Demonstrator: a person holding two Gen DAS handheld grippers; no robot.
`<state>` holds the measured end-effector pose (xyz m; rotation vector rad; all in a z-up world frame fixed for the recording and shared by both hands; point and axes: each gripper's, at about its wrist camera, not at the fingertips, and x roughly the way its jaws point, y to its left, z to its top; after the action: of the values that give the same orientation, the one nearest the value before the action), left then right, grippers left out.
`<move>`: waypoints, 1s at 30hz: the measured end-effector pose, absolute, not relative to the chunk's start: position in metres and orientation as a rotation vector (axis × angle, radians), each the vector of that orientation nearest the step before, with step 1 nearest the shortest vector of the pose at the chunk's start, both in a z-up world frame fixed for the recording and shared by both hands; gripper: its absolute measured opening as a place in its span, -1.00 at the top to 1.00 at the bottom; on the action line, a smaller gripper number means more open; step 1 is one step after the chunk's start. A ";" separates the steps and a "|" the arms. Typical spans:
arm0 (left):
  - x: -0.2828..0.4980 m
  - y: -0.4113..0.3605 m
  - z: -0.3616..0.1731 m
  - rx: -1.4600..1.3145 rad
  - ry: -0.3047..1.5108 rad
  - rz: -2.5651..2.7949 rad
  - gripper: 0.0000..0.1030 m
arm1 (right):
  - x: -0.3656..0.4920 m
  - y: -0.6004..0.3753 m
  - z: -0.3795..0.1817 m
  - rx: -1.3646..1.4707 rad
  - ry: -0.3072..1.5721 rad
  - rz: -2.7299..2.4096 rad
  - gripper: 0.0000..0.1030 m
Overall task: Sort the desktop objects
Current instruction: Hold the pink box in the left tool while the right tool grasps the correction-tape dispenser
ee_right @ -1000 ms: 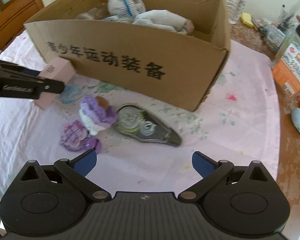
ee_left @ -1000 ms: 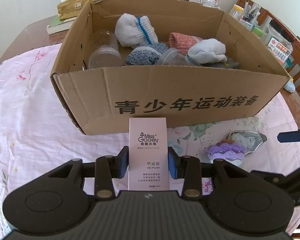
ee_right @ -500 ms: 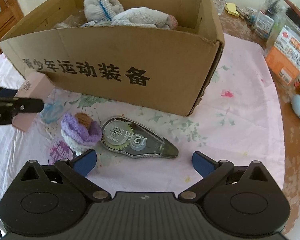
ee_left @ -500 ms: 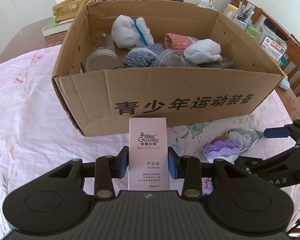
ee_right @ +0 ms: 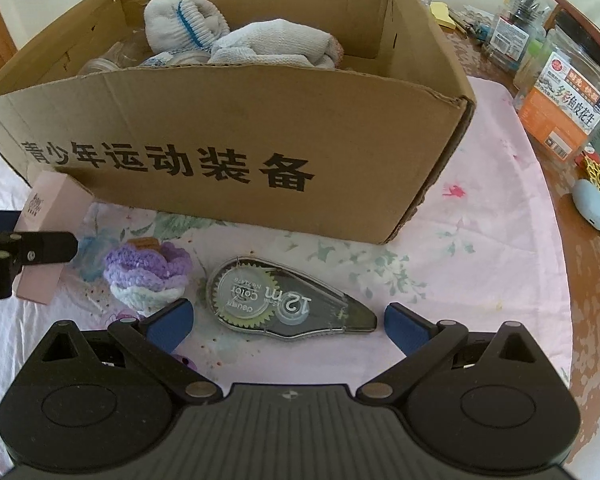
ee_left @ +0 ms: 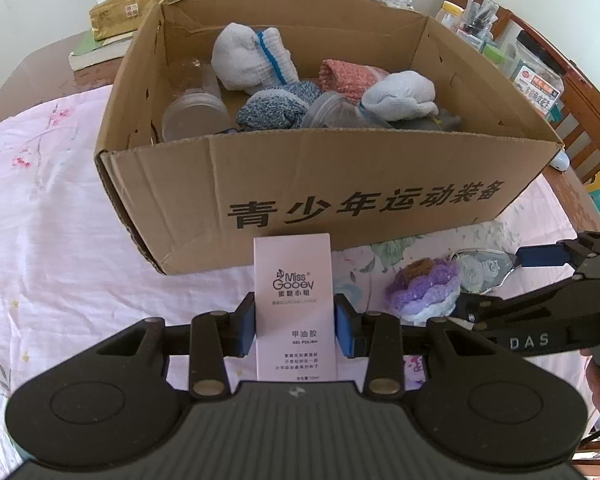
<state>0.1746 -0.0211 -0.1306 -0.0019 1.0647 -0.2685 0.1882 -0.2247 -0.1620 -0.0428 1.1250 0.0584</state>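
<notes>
Pink box clamped in left gripper, near carton front edge; right gripper wide over tape dispenser.

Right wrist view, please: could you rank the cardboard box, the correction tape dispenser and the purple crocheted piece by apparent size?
1. cardboard box
2. correction tape dispenser
3. purple crocheted piece

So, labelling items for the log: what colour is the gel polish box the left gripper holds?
Pale pink with dark lettering; the gel polish box shows best in the left wrist view.
</notes>
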 end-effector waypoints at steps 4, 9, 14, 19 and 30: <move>0.175 -0.021 -0.131 -0.001 1.067 -0.277 0.26 | 0.191 -0.226 -0.162 -0.017 1.128 0.018 -1.00; 0.175 -0.020 -0.132 0.000 1.070 -0.284 0.26 | 0.194 -0.227 -0.162 -0.001 1.121 -0.010 -0.94; 0.175 -0.021 -0.131 0.001 1.068 -0.289 0.26 | 0.199 -0.227 -0.157 -0.015 1.114 0.005 -0.78; 0.174 -0.021 -0.128 0.004 1.067 -0.293 0.26 | 0.197 -0.227 -0.158 -0.020 1.119 0.018 -0.78; 0.164 -0.025 -0.114 0.017 1.084 -0.315 0.26 | 0.190 -0.230 -0.142 -0.064 1.121 0.067 -0.78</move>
<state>0.1643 -0.0253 -0.1144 0.0172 1.0835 -0.3152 0.1901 -0.2299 -0.1424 -0.0642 1.1214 0.0671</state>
